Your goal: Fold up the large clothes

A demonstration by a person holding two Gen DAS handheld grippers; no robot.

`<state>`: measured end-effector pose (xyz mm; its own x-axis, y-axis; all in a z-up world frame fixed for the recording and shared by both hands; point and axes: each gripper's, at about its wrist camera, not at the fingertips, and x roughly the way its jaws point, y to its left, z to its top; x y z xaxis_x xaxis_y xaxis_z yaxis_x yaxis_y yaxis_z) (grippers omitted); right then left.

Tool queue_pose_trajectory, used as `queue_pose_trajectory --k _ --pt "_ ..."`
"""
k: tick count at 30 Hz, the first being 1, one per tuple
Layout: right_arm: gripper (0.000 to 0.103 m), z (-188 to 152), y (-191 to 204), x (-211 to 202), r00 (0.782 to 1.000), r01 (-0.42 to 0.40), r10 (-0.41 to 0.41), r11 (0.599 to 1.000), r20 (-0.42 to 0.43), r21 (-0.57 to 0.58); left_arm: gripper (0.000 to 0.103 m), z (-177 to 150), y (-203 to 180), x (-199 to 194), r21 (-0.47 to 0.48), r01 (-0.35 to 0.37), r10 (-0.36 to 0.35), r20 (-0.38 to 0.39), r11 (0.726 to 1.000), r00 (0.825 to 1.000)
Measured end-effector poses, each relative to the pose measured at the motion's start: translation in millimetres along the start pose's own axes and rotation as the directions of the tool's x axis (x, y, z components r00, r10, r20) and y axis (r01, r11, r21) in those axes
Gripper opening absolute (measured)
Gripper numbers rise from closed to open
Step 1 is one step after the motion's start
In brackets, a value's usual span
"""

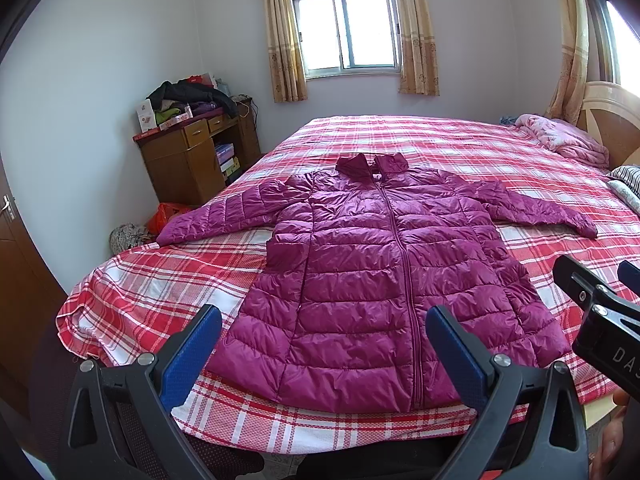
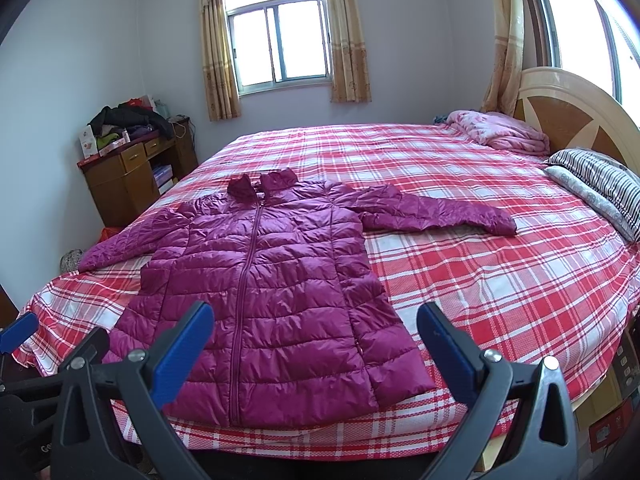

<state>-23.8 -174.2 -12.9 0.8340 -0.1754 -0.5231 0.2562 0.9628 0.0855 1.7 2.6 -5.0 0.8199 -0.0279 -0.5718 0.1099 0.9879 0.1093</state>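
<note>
- Ahead of both tools, a magenta quilted puffer jacket (image 1: pixel 380 276) lies flat, zipped, front up on the red-and-white plaid bed (image 2: pixel 500 280), collar at the far end and hem near the bed's near edge.
- Left tool (image 1: pixel 324 348): blue-padded fingers spread wide, holding nothing, hovering off the hem.
- Right tool (image 2: pixel 316 344): likewise spread and empty, over the hem's right corner.
- Both sleeves stretch outward; the left cuff reaches the bed's left edge.
- Bare plaid bedding stretches right of the jacket and beyond its collar.
</note>
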Motion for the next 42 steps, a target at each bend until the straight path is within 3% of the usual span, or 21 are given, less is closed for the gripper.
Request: queue_pose_trajectory --k 34,42 --pt "0.103 -2.3 2.5 0.2 1.0 -0.003 0.003 1.0 -0.01 0.003 0.102 -0.2 0.1 0.6 0.001 0.001 -0.001 -0.005 1.0 1.0" --pt "0.103 -8.9 -1.7 11.0 0.998 -0.027 0.029 0.999 -0.061 0.035 0.102 -3.9 -4.0 14.5 0.007 0.017 -0.017 -0.055 1.0 0.998"
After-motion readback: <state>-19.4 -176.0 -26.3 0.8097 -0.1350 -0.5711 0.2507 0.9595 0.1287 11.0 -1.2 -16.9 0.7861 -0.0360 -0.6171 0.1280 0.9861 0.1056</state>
